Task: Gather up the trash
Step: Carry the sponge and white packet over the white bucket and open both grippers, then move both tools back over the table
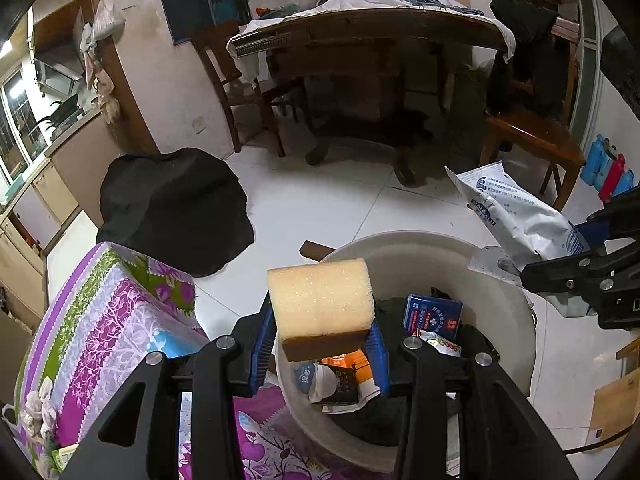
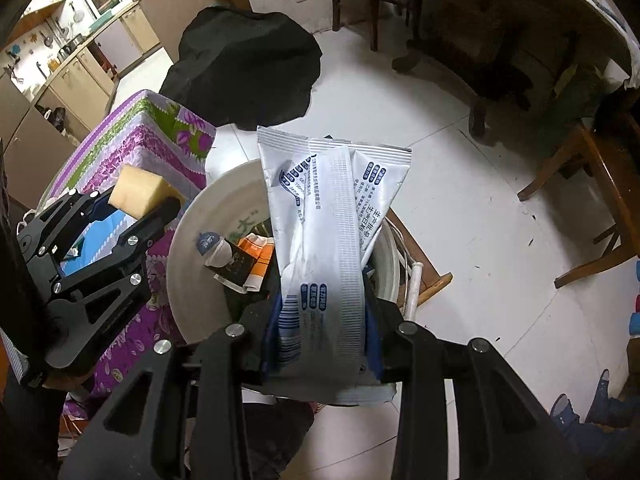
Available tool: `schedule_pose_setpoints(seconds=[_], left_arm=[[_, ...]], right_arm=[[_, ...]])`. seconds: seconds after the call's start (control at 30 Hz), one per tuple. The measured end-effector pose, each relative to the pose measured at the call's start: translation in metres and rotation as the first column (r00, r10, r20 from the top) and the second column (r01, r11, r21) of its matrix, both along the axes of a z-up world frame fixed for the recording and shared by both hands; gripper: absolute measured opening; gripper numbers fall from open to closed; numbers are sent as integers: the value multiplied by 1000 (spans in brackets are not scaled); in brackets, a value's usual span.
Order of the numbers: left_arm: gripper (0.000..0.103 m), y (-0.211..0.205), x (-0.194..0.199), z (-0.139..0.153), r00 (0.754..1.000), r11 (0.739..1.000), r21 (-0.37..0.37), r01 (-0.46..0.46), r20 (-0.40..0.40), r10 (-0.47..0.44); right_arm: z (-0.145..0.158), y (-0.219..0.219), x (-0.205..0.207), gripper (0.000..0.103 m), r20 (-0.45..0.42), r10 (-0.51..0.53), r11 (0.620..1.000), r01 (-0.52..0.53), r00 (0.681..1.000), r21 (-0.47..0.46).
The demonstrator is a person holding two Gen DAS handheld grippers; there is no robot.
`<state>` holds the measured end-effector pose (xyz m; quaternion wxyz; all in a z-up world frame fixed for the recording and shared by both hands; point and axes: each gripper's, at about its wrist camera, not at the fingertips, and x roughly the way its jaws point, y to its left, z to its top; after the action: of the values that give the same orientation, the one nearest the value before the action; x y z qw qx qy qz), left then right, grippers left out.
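Because it is bound for the round white plastic bin [image 1: 500, 320], the yellow foam sponge with a brown scouring face [image 1: 320, 304] sits clamped in the left gripper [image 1: 320, 354] above the rim. Seen from the right wrist, the right gripper [image 2: 320, 344] pinches a crumpled white-and-blue printed plastic packet [image 2: 320, 240] over the same bin, ready to drop among the trash already inside.
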<state>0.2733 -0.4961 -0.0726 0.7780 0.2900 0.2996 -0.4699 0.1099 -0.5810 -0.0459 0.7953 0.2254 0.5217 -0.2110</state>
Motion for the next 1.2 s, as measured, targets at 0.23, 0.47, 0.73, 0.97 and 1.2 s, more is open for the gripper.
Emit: schedule_pose_setpoints(seconds=[0.23,0.47,0.73,0.97,1.2], left_arm=[[42,-4,4,-8,999,999,28,24,-27,-24],[42,-8,13,-21,992,997,55,60,-114,-53],[74,-5,23,-28,997,998,56,22,-73,-18],[74,-5,22,-28,997,998,55,17,-72,-13],[74,-3,18,-26,998,998,56,20,-64,-17]], right_arm=[[-4,-1,5,34,-30,10,1000,-10,999,15],[-8,-1,10,38,-23,32,999,-32,999,18],[-11,-8,8,52,-7,6,999,-6,1000,31],[-13,-7,9,52,-26,8,999,-7,1000,31],[-18,-3,14,51,-43,15,999,-13,999,40]])
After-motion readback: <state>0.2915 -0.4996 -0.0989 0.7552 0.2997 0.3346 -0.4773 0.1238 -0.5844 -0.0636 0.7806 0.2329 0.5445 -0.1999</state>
